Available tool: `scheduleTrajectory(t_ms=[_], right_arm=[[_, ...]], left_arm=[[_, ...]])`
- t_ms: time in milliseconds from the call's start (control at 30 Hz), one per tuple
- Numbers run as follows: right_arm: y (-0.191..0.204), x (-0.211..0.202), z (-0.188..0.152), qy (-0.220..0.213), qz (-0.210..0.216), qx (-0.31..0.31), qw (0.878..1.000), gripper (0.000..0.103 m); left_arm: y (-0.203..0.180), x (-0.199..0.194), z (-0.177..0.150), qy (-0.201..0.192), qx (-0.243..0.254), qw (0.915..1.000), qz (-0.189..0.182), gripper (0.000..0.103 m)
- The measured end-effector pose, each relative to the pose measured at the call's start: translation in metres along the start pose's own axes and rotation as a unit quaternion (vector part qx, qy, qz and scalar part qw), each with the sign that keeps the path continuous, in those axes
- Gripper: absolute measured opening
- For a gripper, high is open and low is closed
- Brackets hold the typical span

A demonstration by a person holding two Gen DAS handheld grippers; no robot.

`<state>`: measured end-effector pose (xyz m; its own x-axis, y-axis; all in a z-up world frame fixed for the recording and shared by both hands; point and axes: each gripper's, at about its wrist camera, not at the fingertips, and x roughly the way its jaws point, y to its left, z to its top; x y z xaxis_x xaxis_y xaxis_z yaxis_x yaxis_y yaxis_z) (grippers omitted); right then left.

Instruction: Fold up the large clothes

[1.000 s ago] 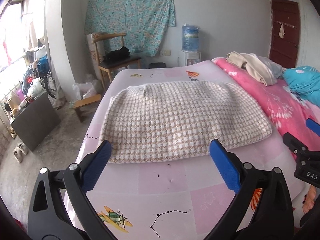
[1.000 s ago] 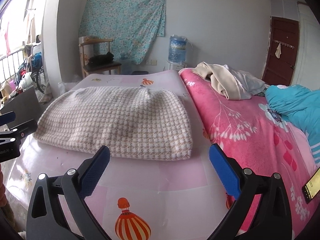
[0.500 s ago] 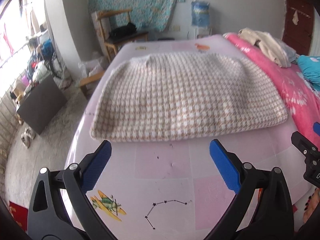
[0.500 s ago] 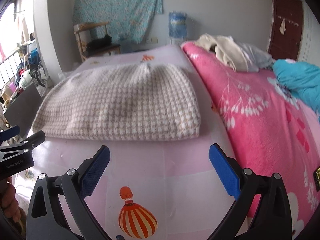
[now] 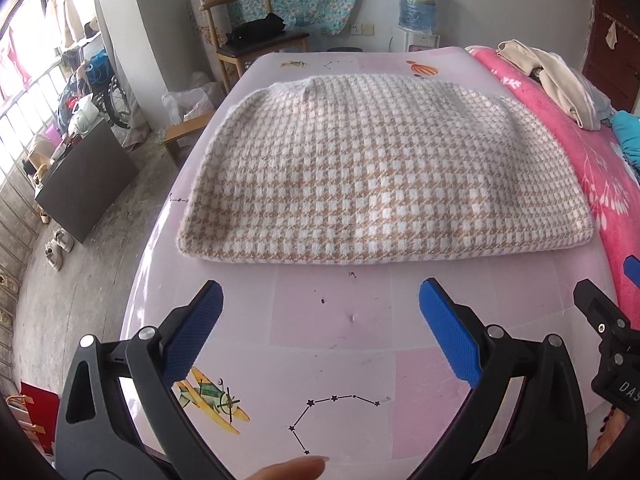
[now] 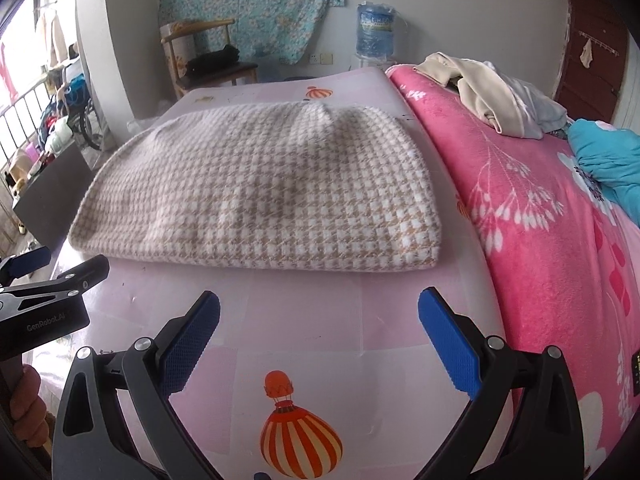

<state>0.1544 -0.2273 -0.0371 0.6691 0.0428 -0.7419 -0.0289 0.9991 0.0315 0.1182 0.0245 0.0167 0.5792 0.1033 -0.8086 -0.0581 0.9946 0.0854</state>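
Both tools, left [image 5: 320, 322] and right [image 6: 318, 330], hung wide open and empty just short of the folded houndstooth garment [image 5: 384, 184]; I judged pinching its near corners evenly best.

Phone [image 6: 635, 374] cut off at right edge

We see the folded garment [image 5: 384, 176] lying flat on the bed [image 5: 352, 344], near its left edge. Both grippers sit before it, apart from it, the left gripper [image 5: 320, 308] left of the right gripper [image 6: 318, 312]. A blanket [image 6: 540, 220] lies right of the garment, a clothes pile [image 6: 492, 96] on it. Behind the bed stands a chair [image 5: 256, 44].
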Motion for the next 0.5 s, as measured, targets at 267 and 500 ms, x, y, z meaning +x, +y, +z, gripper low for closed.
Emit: scheduleTrajectory(t_ms=[267,500], right_arm=[[0.0028,0.0009,-0.0002,0.008,-0.004,0.001,1.000,0.097],[0.0036,0.0017,-0.0011,0.011,-0.006,-0.001,1.000,0.097]], left_arm=[[-0.0020,0.0001,-0.0002,0.003,0.008,1.0000,-0.001,0.095],[-0.0037,-0.0018,-0.0013,0.003,0.010,0.9999,-0.004,0.095]])
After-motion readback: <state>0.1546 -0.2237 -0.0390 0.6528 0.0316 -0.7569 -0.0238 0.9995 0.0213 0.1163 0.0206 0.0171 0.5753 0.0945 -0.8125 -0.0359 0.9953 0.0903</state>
